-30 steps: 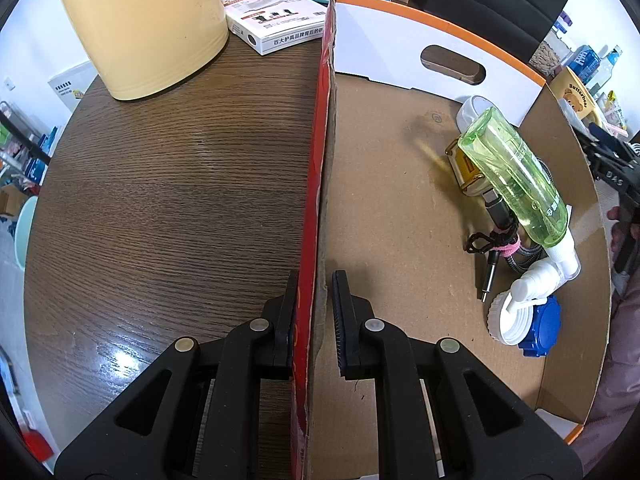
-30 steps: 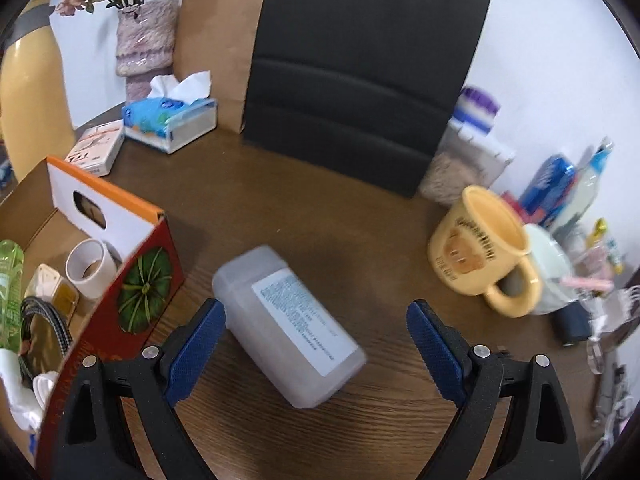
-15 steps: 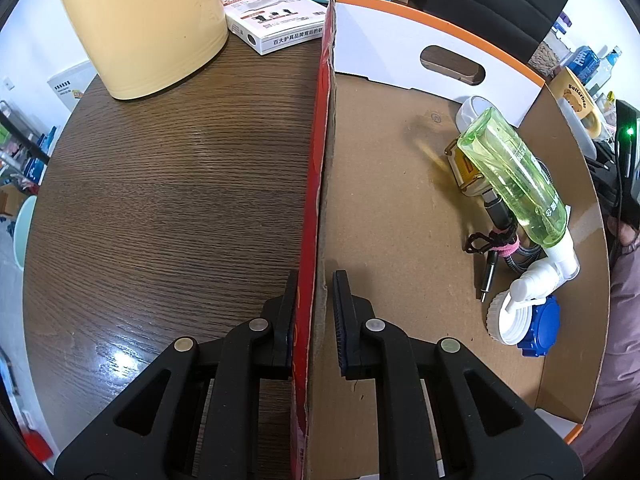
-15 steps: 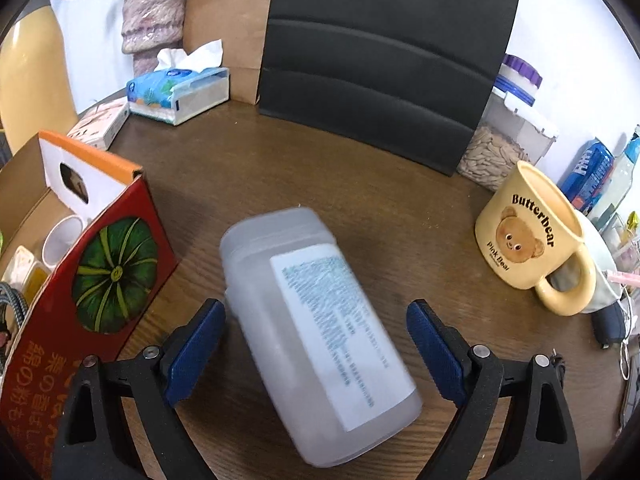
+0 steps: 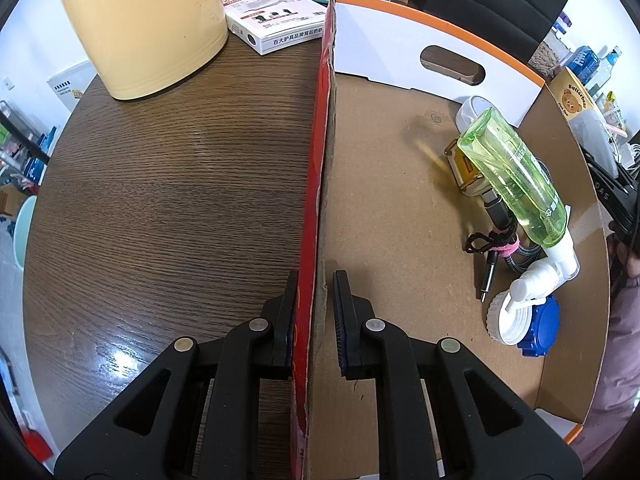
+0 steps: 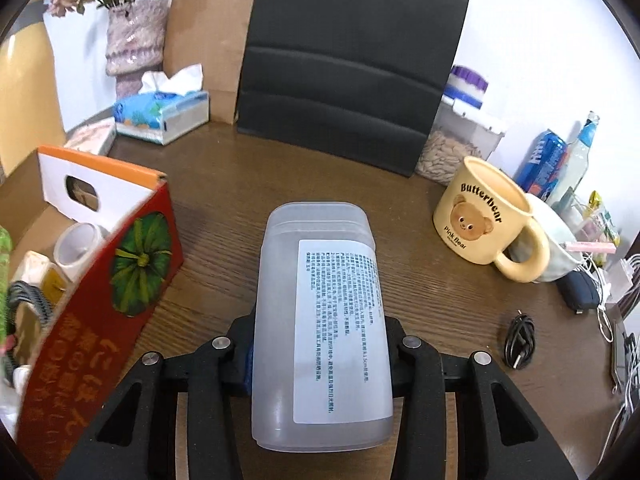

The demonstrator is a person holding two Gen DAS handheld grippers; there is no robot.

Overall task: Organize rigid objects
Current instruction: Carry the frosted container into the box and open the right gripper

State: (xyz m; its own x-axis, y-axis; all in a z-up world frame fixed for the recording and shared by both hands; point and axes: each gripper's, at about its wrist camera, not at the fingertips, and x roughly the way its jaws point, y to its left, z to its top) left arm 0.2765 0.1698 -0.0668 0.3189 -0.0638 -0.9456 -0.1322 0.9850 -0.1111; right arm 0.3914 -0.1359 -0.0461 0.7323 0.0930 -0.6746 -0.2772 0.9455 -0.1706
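Count, box interior: 1 cardboard box (image 5: 400,208) on the wooden bench (image 5: 168,208); inside, along its far-right side, 1 green spray bottle (image 5: 516,176) lying on its side w/ white nozzle; 1 bundled dark cable (image 5: 500,248) w/ pink tie partly under the bottle; 1 white tape roll (image 5: 470,106) near the handle-cutout wall; 1 small amber-and-white item (image 5: 466,168) touching the bottle, type cannot be told; 1 white cap and 1 blue cap (image 5: 540,328), touching, at the nozzle end.

Count, bench outside box: 1 translucent plastic container (image 6: 320,320) w/ printed white label, on its side; 1 yellow bear mug (image 6: 480,220); 1 tissue box (image 6: 160,116); 1 small white carton (image 5: 276,24); 1 large cream jug (image 5: 136,24); 1 loose black cable (image 6: 520,340).

Left gripper (image 5: 314,308): pointed steeply down; pinching the box's red side wall near its close end, one finger outside, one inside; jaws nearly together on the cardboard.

Right gripper (image 6: 320,356): angled down toward bench, box just to its left; jaws have just been closing; container now sits between them, both pads pressed on its flanks near the close end; container's far end points toward the black chair (image 6: 352,60); whether container is lifted off the bench cannot be told.
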